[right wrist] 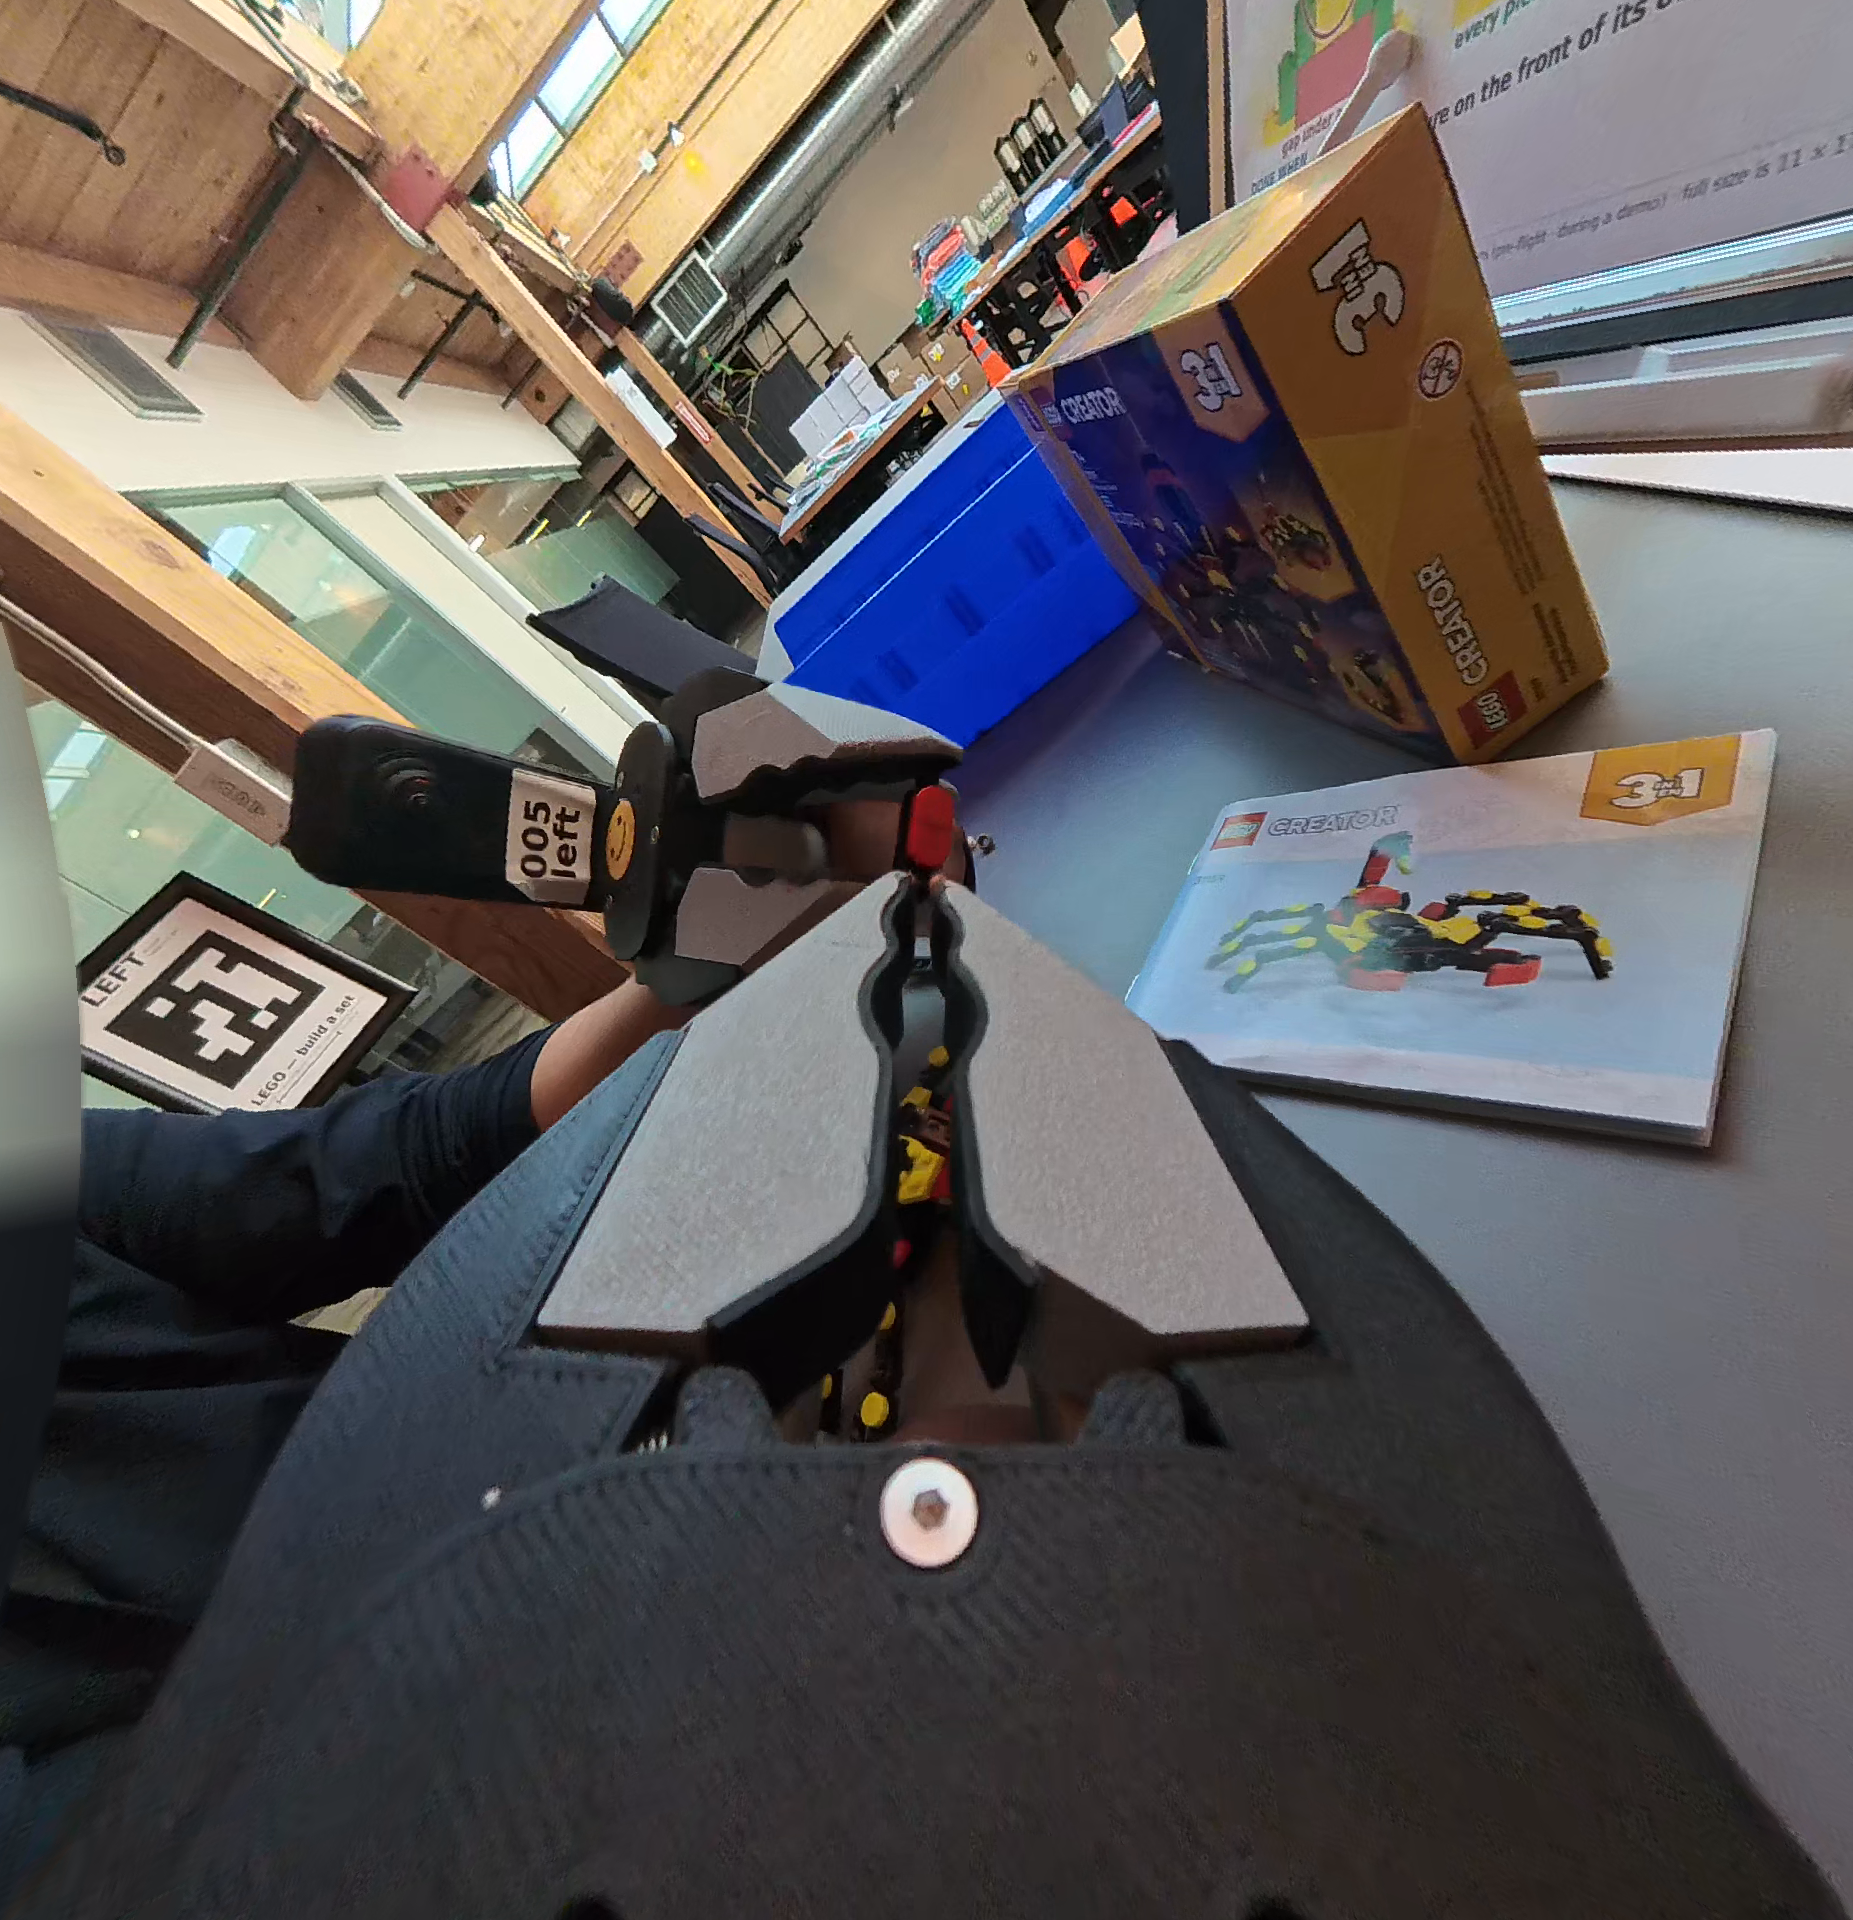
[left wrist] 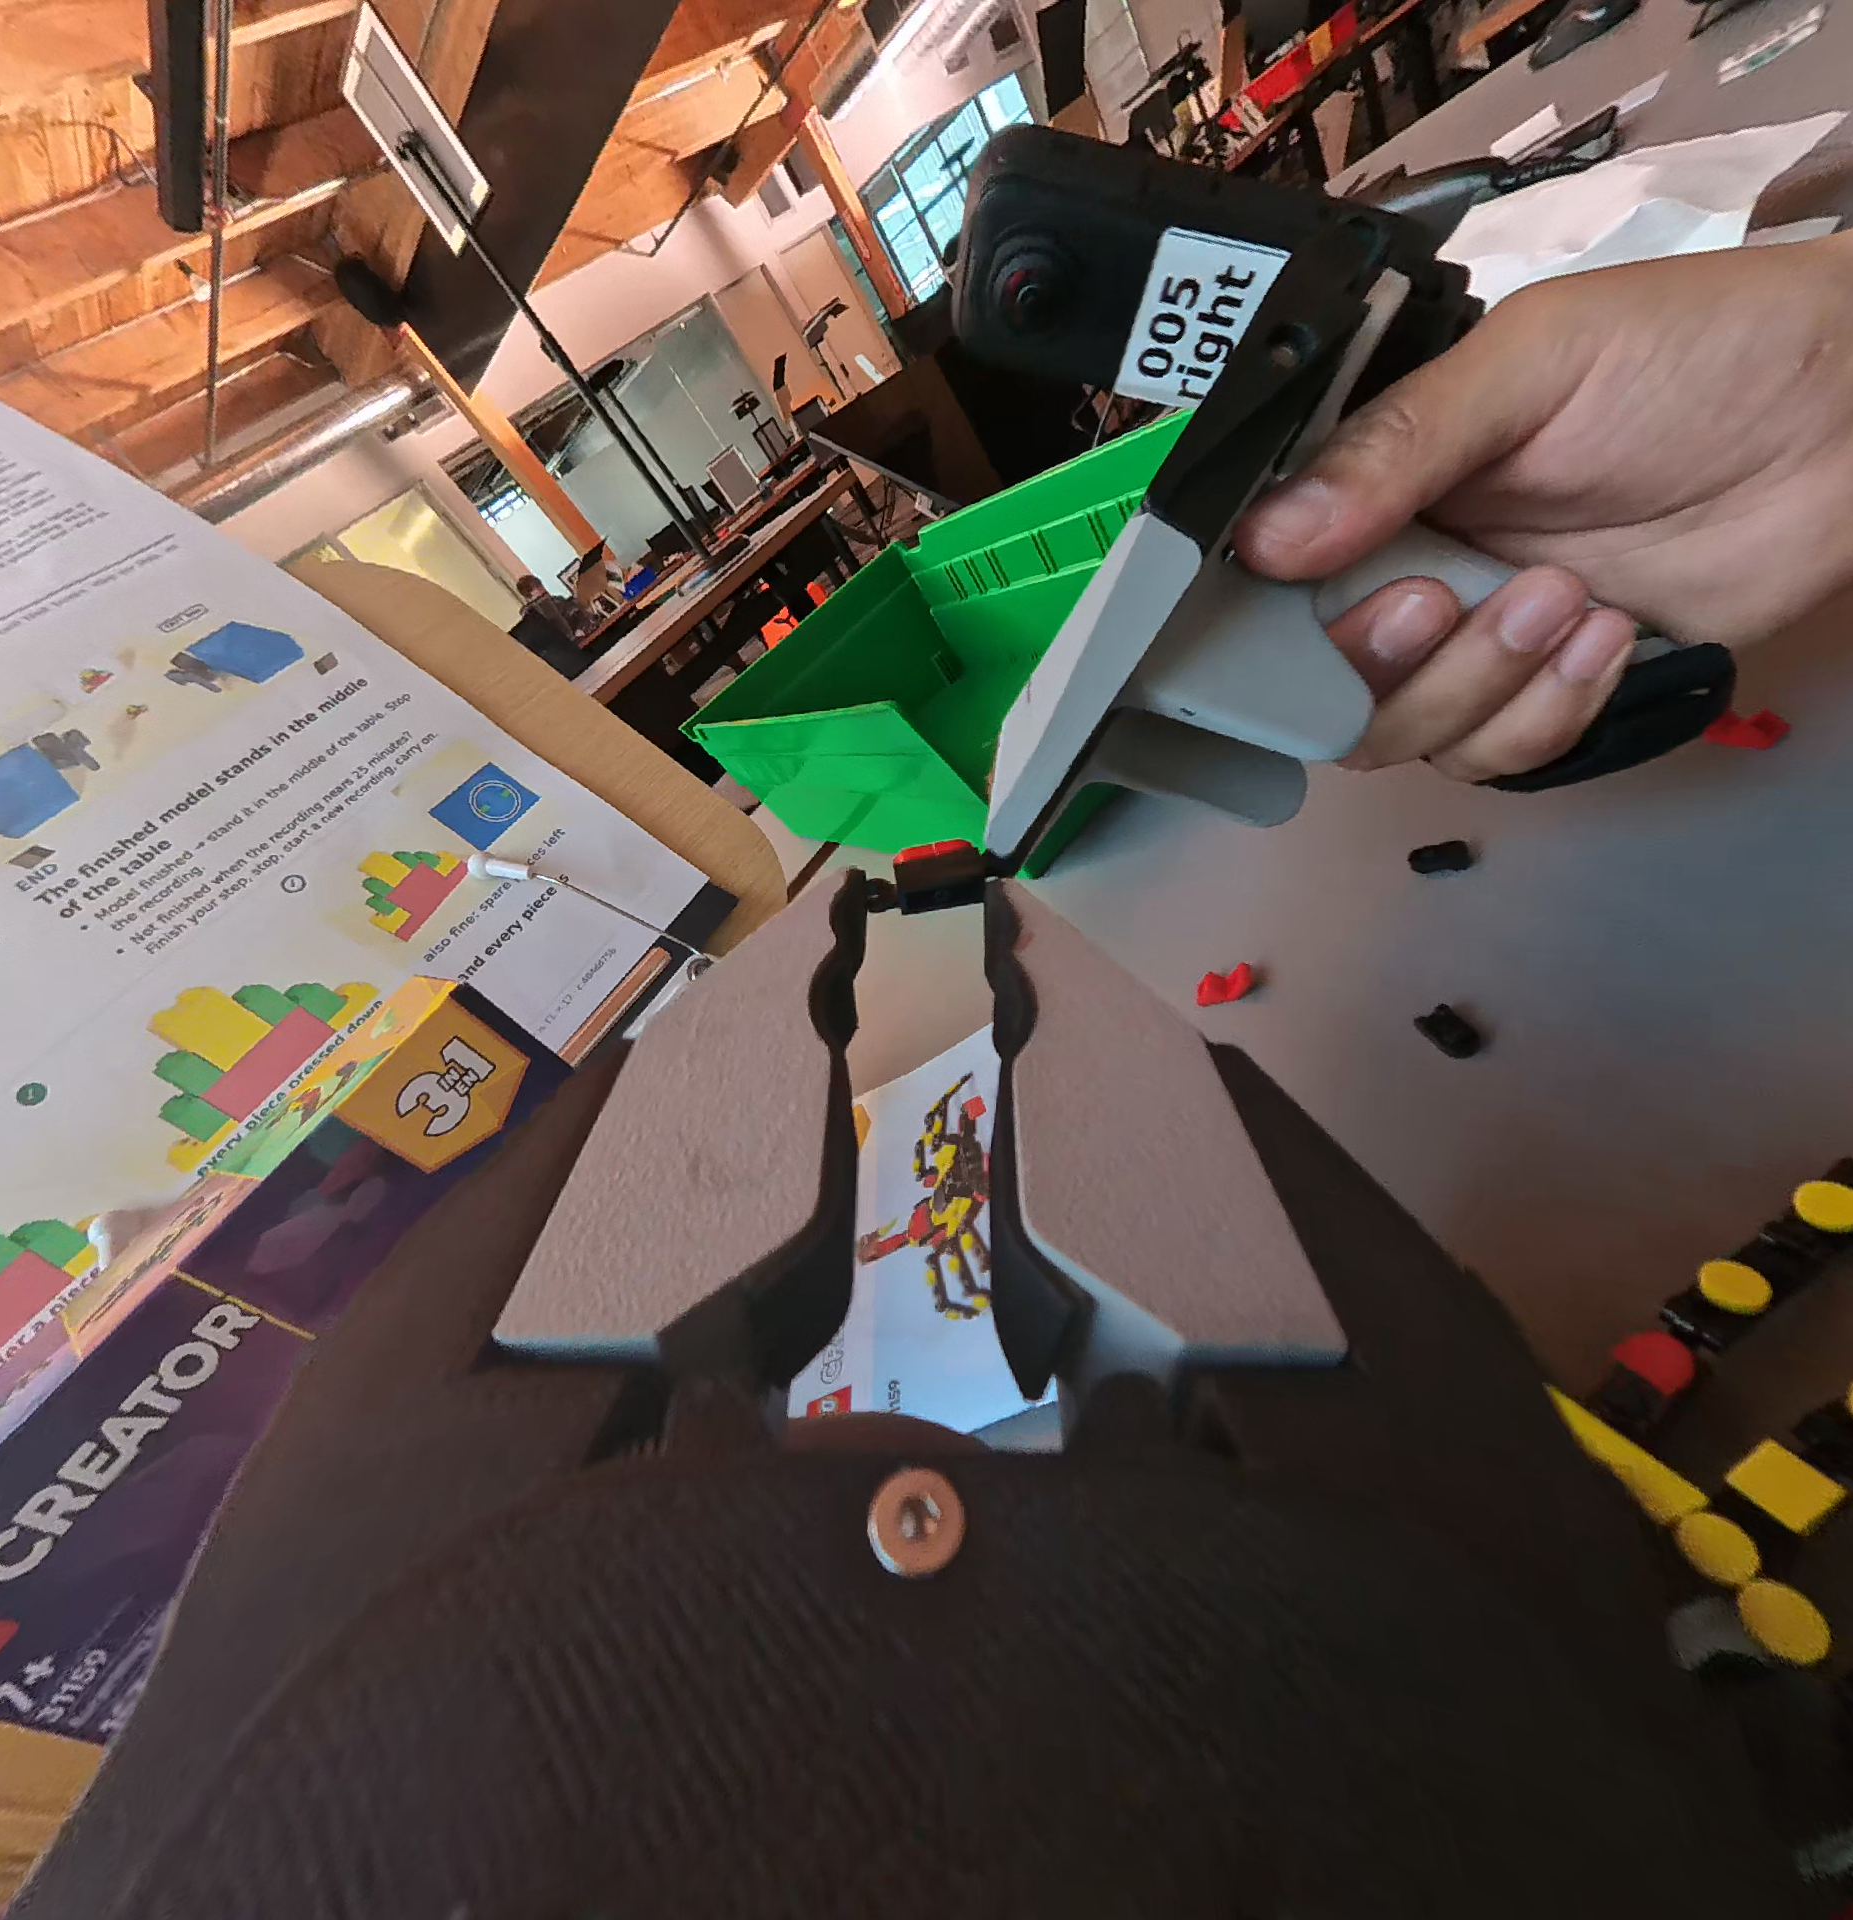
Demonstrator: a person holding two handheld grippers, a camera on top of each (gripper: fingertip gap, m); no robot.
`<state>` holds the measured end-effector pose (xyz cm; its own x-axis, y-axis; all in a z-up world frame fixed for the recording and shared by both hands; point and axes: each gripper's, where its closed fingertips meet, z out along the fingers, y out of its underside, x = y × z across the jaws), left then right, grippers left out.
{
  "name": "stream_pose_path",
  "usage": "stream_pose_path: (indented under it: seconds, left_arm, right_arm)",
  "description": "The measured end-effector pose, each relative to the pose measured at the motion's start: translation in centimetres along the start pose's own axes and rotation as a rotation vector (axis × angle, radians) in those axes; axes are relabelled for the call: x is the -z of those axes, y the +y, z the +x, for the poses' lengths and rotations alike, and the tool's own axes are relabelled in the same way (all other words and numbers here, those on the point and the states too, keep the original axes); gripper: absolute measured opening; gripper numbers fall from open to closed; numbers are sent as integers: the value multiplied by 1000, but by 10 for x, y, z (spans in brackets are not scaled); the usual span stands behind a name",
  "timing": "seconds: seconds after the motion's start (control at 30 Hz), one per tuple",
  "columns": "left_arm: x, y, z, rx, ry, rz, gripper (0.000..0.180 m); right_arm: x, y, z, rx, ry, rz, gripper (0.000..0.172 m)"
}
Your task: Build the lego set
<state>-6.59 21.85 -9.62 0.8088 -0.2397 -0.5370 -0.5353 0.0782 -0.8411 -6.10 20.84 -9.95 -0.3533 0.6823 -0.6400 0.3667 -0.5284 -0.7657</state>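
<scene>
I have my left gripper [left wrist: 927,891] clamped on a small black brick assembly topped with a smooth red tile [left wrist: 941,878], both dark rubbery pads pressing its ends, raised above the matte grey tabletop [left wrist: 1524,935] in front of the glossy green plastic bin [left wrist: 901,707]. My right gripper [right wrist: 924,888] has its wavy-edged tips drawn together, their point touching that same piece at its lower edge; I cannot tell whether anything thin is pinched there. To do this well, I judge the left hold should stay square and firm while the right tip presses straight, without twisting. Loose red [left wrist: 1225,983] and black [left wrist: 1447,1031] bits lie nearby, and the glossy paper booklet [right wrist: 1473,935] lies flat.
</scene>
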Motion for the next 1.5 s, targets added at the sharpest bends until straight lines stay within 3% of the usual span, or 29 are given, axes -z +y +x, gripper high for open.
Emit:
stream_pose_path:
  seconds: [0.9, 1.13, 1.5]
  left_arm:
    - [0, -2, -7, -111, -135, -8, 21]
    - [9, -15, -3, -162, -80, 49, 21]
    - [14, -20, -5, -154, -54, 80, 20]
  right_arm:
    - [-1, -7, -2, 50, 7, 59, 2]
    - [-1, -5, -16, 236, 58, 9, 0]
    - [-2, -8, -22, 173, 8, 43, 0]
